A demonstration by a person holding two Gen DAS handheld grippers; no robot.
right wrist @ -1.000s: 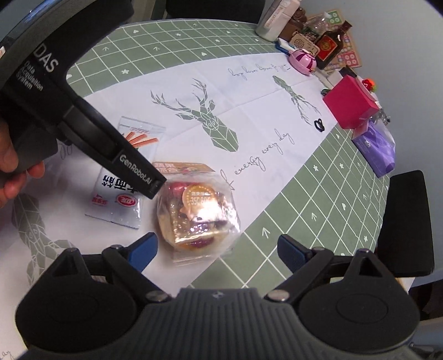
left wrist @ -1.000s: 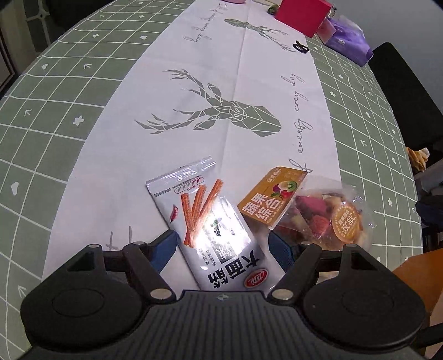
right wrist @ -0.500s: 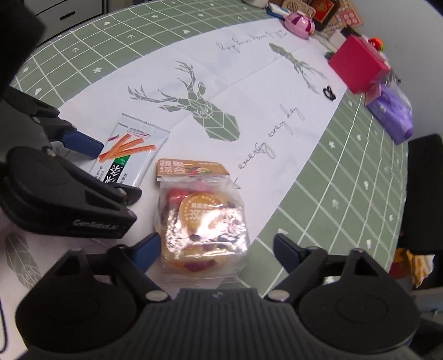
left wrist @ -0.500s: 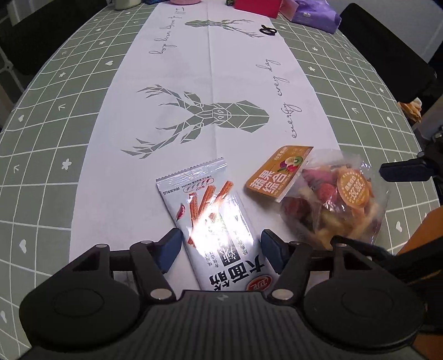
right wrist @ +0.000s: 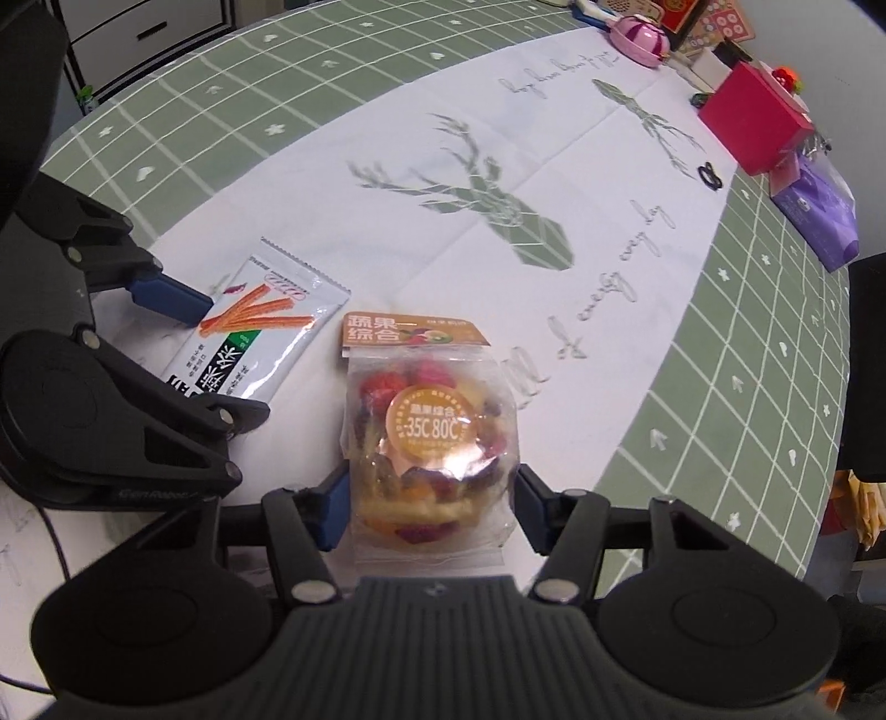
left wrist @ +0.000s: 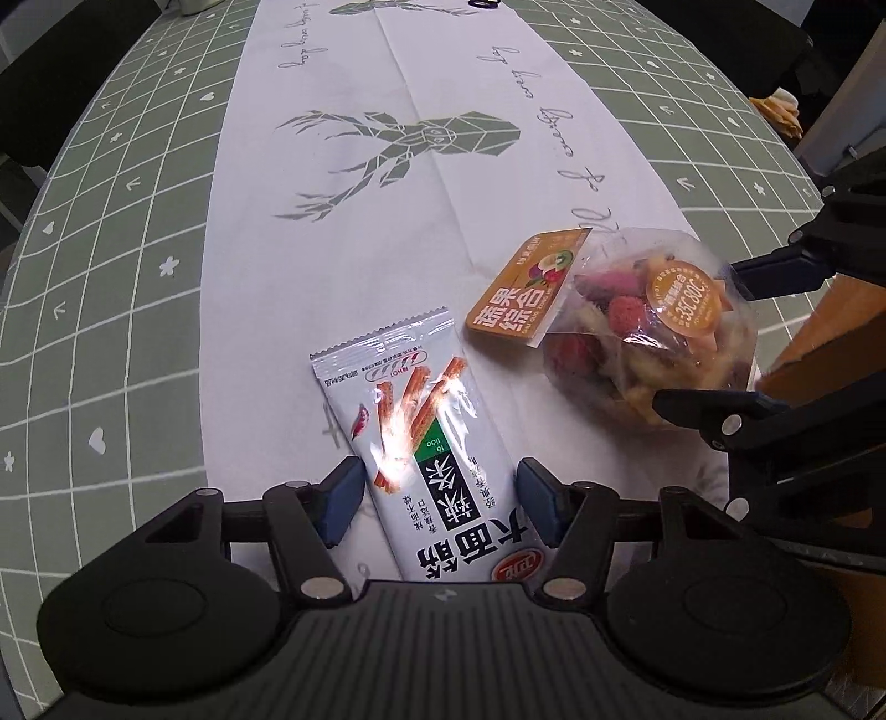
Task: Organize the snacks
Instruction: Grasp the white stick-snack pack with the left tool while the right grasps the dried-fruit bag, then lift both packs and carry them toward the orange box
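1. Both claws have come lower and closer to their packets than half a second ago, and their fingers have narrowed around them.
2. Seen from the left wrist, the left claw point(left wrist: 437, 501) straddles the near end of the flat silver foil packet printed with orange sticks point(left wrist: 421, 454); its blue finger pads point(left wrist: 340, 498) sit just beside the packet's edges, and whether they press on it cannot be told.
3. That silver packet lies flat on the white runner with grey deer print point(left wrist: 387, 221), its sealed top pointing away from the left claw.
4. Seen from the right wrist, the right claw point(right wrist: 432, 509) flanks the clear plastic bag of mixed dried fruit with an orange header card point(right wrist: 429, 437); the blue pads point(right wrist: 335, 507) touch or nearly touch the bag's sides, so a firm grasp cannot be confirmed.
5. The fruit bag rests on the runner just to the right of the silver packet, close but apart, with a round orange sticker on its face.
6. The runner covers the middle of a bench spread with a green grid-patterned cloth point(right wrist: 775, 387).
7. At the bench's far edge stand a magenta box point(right wrist: 753, 124), a purple pouch point(right wrist: 819, 216) beside it, and a pink round item point(right wrist: 637, 33).
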